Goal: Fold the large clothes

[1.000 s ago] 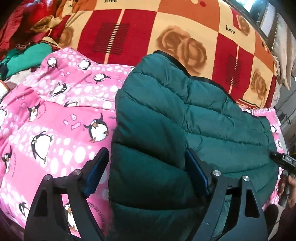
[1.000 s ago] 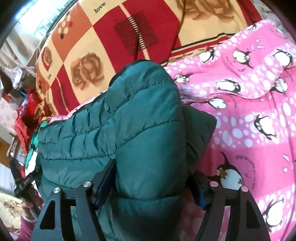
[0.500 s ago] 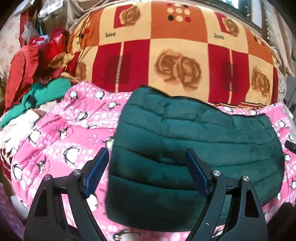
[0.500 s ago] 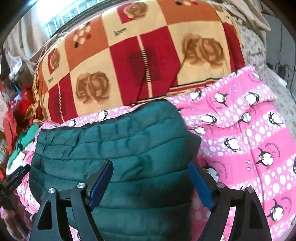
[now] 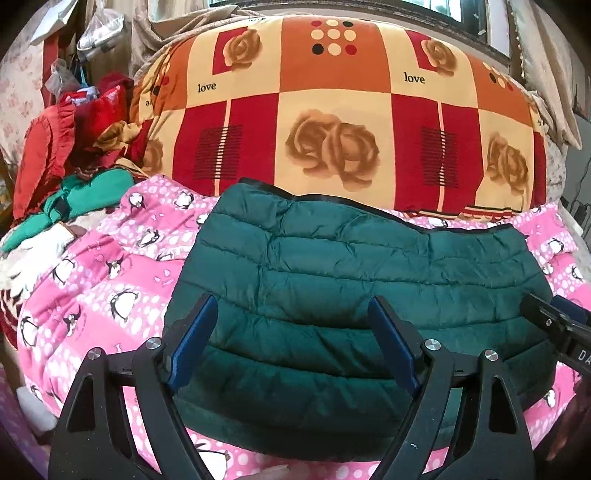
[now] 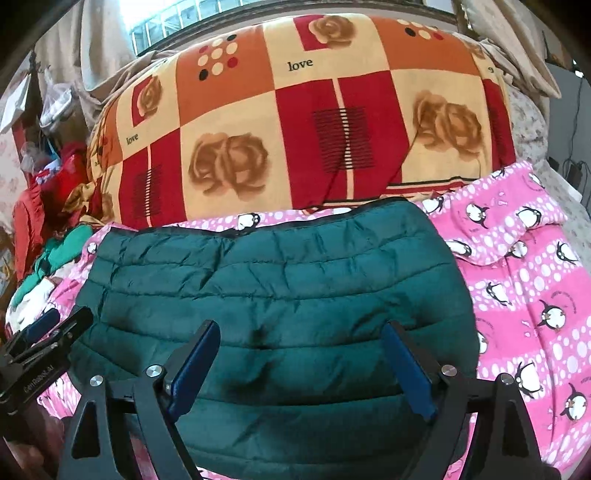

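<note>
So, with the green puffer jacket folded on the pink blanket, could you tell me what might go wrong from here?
1. The puffy green jacket may spring open, since both grippers, left gripper and right gripper, are open and apart from it.
2. Its near edge lies close to the front edge of the pink penguin blanket, so it might slide off.

Bed surface covered by a pink penguin-print blanket (image 5: pixel 110 280). Behind it, centre frame, a large rolled quilt (image 5: pixel 332 122) in red, orange and cream squares with rose motifs and the word "love". Upper edge: barred window (image 6: pixel 177 18), strong daylight entering. Beige curtain (image 6: pixel 92 48) at upper left of the right wrist view. Left edge: heap of red and green clothing (image 5: pixel 66 147). Cables on the wall at far right (image 6: pixel 572 162).
</note>
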A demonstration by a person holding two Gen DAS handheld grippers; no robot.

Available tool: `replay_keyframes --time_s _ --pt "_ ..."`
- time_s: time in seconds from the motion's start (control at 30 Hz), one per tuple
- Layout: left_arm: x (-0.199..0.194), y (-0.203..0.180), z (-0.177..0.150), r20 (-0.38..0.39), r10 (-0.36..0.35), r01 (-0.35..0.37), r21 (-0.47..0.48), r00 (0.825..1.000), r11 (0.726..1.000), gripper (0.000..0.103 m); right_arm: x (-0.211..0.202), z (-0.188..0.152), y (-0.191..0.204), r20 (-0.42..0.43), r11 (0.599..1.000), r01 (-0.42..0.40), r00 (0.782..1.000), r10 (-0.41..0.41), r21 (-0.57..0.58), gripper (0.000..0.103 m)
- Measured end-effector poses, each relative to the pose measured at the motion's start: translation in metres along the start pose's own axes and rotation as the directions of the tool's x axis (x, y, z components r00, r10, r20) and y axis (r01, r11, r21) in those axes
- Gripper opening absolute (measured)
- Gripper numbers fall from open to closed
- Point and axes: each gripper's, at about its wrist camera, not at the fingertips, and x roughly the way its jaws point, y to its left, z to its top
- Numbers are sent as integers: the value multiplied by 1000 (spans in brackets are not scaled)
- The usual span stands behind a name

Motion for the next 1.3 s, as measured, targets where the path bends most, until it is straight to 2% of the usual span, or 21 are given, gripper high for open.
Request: replay_keyframes --time_s 1.3 --pt "15 -4 -10 -38 1 -1 -8 999 1000 84 19 -5 18 -22 996 53 998 -55 -77 88"
